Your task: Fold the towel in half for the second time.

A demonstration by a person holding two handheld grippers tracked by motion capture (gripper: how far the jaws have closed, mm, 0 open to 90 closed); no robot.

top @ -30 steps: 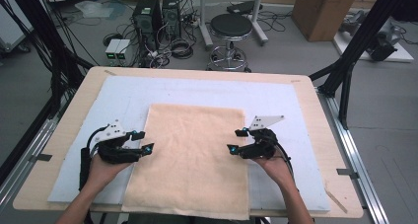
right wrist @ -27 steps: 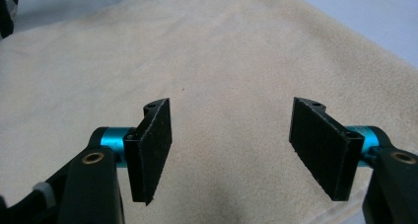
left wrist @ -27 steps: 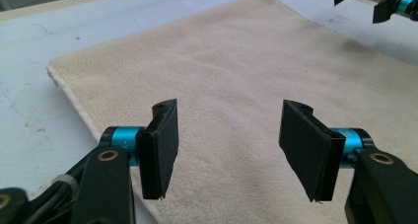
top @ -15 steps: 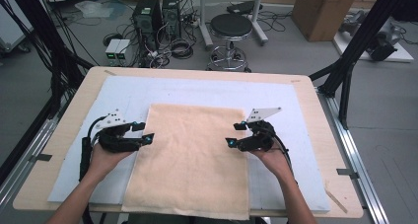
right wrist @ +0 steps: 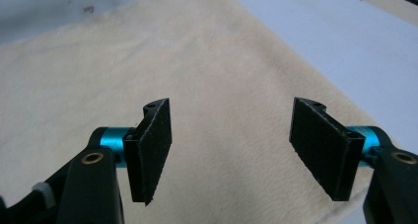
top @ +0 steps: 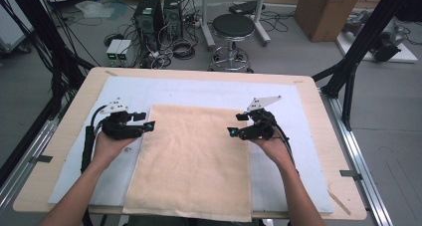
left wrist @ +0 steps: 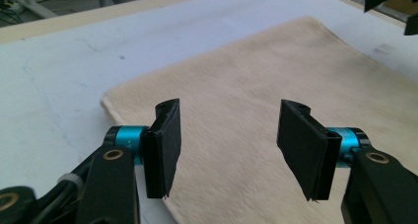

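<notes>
Near hem of the beige terry-cloth towel [top: 191,161] ran over the table's front edge and out of the high view, forearms cropped there too. Left gripper [top: 149,126] sat at the towel's left edge, jaws spread wide, nothing between them, having just closed a little; pads [left wrist: 165,147] hung above the nap near the far-left corner, contact not discernible. Right gripper [top: 232,131] sat at the right edge, jaws apart and empty over the cloth. Towel lay flat, centred on the white sheet [top: 209,91] covering the light wooden table [top: 64,126].
</notes>
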